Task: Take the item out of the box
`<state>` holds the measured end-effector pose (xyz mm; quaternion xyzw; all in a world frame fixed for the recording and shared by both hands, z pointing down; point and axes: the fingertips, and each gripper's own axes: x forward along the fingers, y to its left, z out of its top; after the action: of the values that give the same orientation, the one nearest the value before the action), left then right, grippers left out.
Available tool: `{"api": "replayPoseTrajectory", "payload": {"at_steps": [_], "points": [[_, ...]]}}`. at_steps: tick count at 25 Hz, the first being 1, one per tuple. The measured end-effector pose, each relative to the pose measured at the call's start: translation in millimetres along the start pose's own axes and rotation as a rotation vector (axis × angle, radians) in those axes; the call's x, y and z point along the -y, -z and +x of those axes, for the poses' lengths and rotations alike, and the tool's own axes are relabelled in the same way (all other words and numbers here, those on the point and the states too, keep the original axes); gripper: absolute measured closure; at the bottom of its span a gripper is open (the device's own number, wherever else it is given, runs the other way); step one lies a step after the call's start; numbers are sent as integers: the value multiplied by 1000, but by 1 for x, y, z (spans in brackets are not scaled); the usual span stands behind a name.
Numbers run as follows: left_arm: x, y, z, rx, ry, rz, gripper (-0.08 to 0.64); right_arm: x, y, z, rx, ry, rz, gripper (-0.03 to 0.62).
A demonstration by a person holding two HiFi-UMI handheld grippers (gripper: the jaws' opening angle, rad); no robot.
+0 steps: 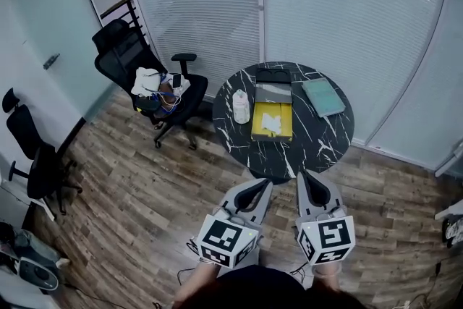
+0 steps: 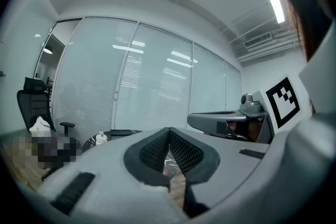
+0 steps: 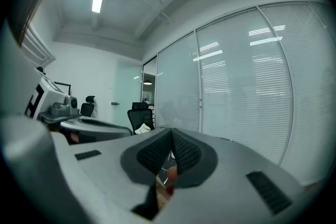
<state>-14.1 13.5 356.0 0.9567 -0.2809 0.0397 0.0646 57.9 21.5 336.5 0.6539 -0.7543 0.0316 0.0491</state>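
Jaws of left gripper (image 1: 265, 185) and right gripper (image 1: 302, 176) meet, empty, off the table (image 1: 319, 142)'s near edge; yellow box (image 1: 285, 132) sits mid-table.

A yellow box (image 1: 256, 128) lies flat and open, upper centre of the frame, holding a crumpled white item (image 1: 270, 121)

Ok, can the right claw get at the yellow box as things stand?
Probably not yet: the right claw hangs shut at the table's near edge, with the yellow box farther in. Nothing blocks the path.
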Motion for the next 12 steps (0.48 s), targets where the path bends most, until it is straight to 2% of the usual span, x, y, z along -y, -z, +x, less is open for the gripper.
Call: {"api": "replayPoseTrajectory", "payload": {"at_steps": [12], "points": [[-39, -7, 30, 6, 42, 1, 534, 4, -2, 47, -10, 34, -5, 569]]}}
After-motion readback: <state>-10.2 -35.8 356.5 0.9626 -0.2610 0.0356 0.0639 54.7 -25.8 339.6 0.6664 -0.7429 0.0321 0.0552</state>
